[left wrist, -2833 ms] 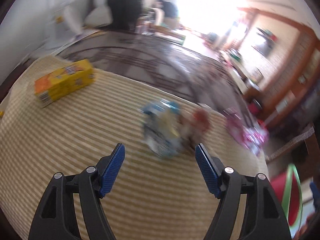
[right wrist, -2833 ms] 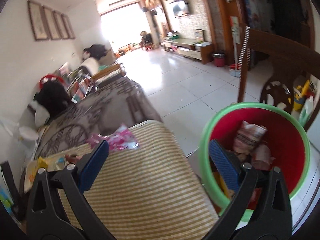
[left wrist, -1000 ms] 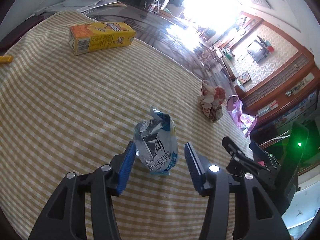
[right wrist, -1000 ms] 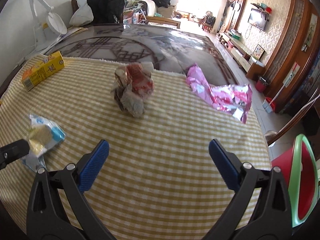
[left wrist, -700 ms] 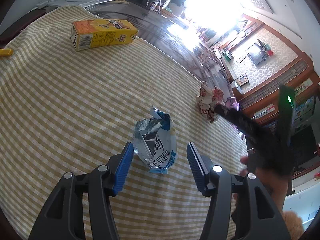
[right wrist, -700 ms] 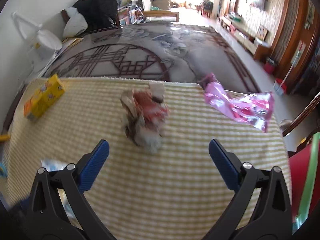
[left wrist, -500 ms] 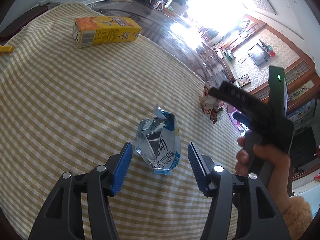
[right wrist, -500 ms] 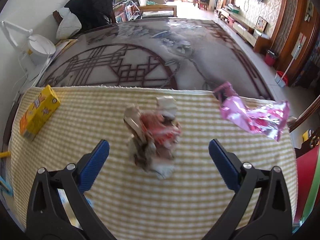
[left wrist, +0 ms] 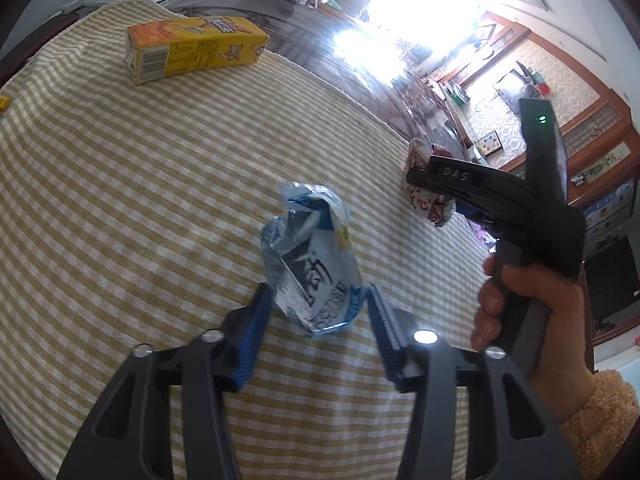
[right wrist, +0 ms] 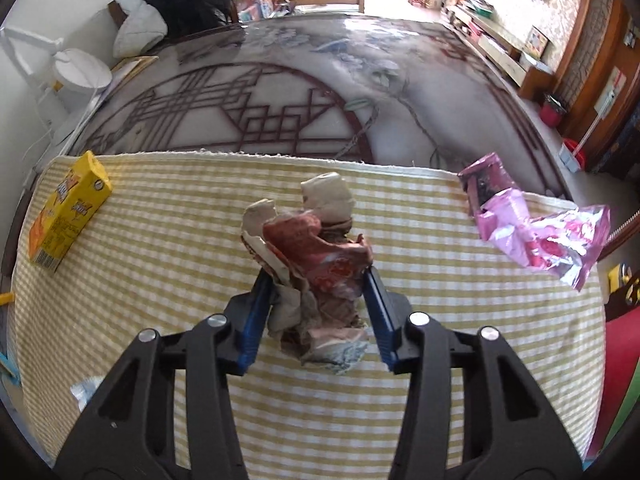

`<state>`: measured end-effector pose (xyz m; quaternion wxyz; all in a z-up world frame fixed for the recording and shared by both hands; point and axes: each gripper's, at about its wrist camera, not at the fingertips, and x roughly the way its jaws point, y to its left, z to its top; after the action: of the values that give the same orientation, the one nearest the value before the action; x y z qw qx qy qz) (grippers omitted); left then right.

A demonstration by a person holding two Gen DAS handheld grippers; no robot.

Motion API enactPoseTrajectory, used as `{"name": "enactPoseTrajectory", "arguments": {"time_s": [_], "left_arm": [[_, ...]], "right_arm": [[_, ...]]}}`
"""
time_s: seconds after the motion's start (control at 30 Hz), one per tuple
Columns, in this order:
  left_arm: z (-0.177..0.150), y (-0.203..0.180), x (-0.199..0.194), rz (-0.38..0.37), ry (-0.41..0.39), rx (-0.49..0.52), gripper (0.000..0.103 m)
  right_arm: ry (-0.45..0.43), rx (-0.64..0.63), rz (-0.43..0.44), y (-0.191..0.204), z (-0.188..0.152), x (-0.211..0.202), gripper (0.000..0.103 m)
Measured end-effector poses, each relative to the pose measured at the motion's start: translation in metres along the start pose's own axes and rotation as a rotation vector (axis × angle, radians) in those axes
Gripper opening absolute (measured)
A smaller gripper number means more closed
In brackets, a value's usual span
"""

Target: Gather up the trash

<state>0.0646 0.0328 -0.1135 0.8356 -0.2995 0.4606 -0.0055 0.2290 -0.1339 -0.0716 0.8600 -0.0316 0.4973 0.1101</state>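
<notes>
Two pieces of trash are being seized at once. The blue foil wrapper sits between the left gripper's jaws, which have just narrowed to touch its sides; the crumpled red paper wad is pinched by the right gripper, just closed. Yellow carton at ten o'clock, pink wrapper at two. Next, presumably: lift both clear of the checked cloth.

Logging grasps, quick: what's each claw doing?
Left claw: just closing around the blue-silver wrapper.
Right claw: just closed onto the crumpled paper wad.
</notes>
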Motion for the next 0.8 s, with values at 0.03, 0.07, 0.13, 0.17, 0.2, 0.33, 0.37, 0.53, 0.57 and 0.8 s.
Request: {"name": "enactPoseTrajectory", "arguments": {"time_s": [0.03, 0.07, 0.13, 0.17, 0.2, 0.33, 0.37, 0.53, 0.57, 0.8], "left_arm": [[0.000, -0.001, 0.001, -0.002, 0.001, 0.005, 0.036], [0.001, -0.002, 0.002, -0.007, 0.000, 0.007, 0.031], [0.002, -0.005, 0.003, -0.007, -0.009, 0.016, 0.027], [0.003, -0.006, 0.002, 0.000, -0.021, 0.022, 0.026], [0.002, -0.008, 0.002, 0.005, -0.032, 0.024, 0.025], [0.005, -0.007, -0.002, 0.018, -0.071, 0.000, 0.025], [0.006, -0.006, -0.003, 0.021, -0.078, -0.006, 0.025], [0.012, -0.007, -0.010, 0.052, -0.117, 0.004, 0.025], [0.012, -0.010, -0.010, 0.065, -0.124, 0.015, 0.025], [0.011, -0.005, -0.016, 0.115, -0.156, 0.047, 0.025]], "right_arm": [[-0.006, -0.002, 0.009, -0.001, -0.002, -0.004, 0.045], [-0.010, -0.003, 0.017, -0.002, -0.003, -0.008, 0.045], [-0.021, -0.007, 0.037, -0.003, -0.009, -0.017, 0.045], [-0.025, -0.013, 0.044, -0.004, -0.012, -0.021, 0.045], [-0.029, -0.020, 0.051, -0.004, -0.016, -0.026, 0.045], [-0.067, -0.050, 0.055, -0.006, -0.033, -0.046, 0.045], [-0.081, -0.063, 0.048, -0.008, -0.040, -0.052, 0.045], [-0.091, -0.061, 0.093, -0.019, -0.065, -0.076, 0.045], [-0.092, -0.066, 0.096, -0.019, -0.068, -0.080, 0.045], [-0.155, -0.170, 0.045, -0.026, -0.098, -0.112, 0.045]]}}
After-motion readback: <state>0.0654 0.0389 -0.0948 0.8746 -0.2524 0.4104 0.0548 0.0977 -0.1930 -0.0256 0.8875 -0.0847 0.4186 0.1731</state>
